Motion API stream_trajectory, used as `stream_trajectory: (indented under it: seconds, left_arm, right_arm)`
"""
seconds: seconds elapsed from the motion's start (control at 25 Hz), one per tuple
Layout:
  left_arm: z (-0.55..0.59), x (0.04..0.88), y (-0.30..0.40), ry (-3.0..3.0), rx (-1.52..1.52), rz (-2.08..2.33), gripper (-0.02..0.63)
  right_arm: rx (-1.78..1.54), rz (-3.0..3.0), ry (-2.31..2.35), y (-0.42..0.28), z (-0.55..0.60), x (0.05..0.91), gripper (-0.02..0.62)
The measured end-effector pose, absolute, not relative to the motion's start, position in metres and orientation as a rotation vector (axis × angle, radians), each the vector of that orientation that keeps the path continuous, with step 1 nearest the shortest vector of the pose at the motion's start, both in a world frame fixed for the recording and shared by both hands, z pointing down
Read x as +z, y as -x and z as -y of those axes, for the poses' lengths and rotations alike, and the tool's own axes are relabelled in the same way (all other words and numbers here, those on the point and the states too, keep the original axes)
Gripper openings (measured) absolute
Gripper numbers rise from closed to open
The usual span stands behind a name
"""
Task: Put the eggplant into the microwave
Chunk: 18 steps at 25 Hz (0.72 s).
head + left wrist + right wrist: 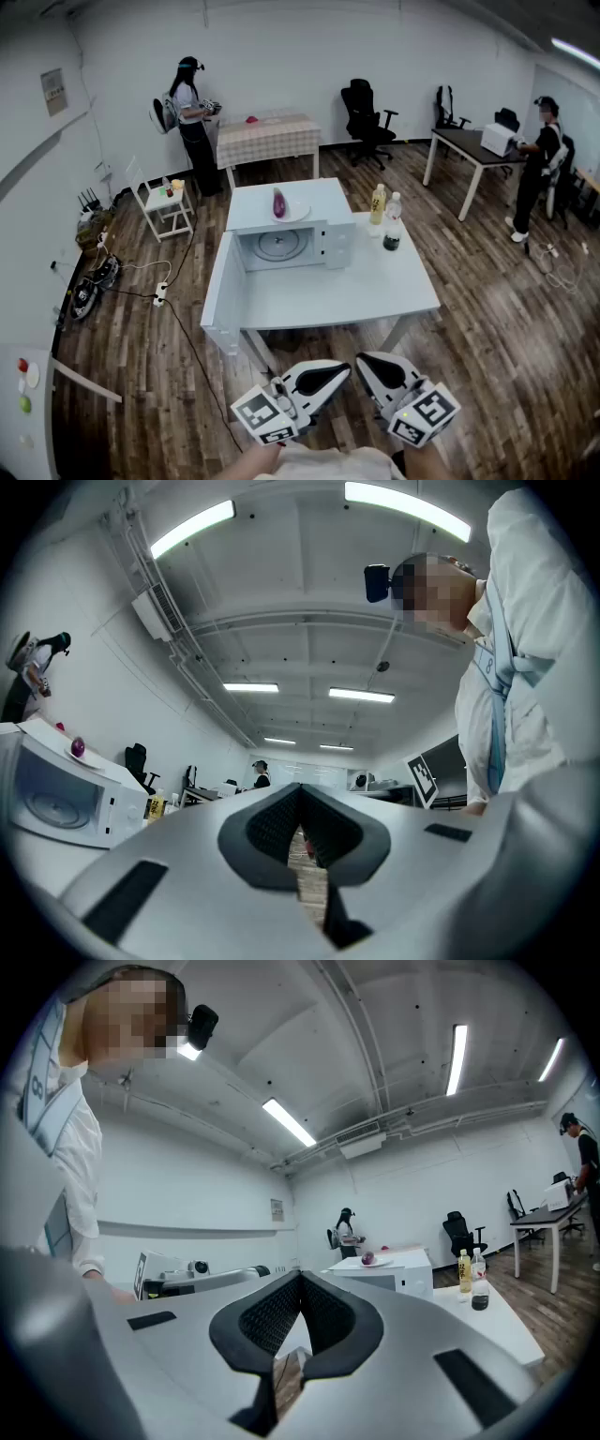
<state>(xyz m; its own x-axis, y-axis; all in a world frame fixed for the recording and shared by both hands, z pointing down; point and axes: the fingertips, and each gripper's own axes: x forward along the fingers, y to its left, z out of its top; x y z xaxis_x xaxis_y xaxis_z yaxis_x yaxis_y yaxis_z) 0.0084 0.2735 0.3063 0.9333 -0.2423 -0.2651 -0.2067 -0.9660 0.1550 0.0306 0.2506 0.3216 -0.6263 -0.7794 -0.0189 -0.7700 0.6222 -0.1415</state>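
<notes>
1. A white rectangular table (375,291) with a smooth matt top stands under the microwave.
2. The white boxy microwave (319,192) is set on that table. Its flat door (220,291) is swung wide to the left, and a round glass turntable (278,246) is exposed in the cavity.
3. The left gripper (330,375) and the right gripper (373,364) are held well in front of the microwave, short of the table's near edge. On each, the ribbed dark pads are pressed together with nothing between them.
4. A round white plate (298,214), shallow and glazed, is laid on the microwave's top.
5. The small glossy purple eggplant (279,202) is found on that plate, on top of the microwave. It is judged to be light, firm but easily bruised, and slick-skinned (its rounded body may roll or squirt out). A moderate squeeze across the thick middle is therefore advised, not at the tapering end.
</notes>
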Motion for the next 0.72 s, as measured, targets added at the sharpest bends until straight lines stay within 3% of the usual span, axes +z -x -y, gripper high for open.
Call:
stream_trajectory:
  seconds: [0.72]
  left_arm:
    - [-0.2774,0.3049,-0.0062,-2.971,-0.402,0.354,0.002]
  right_arm:
    - [-0.172,-2.761,1.252,-0.0244,-0.2548,0.3141,0.034]
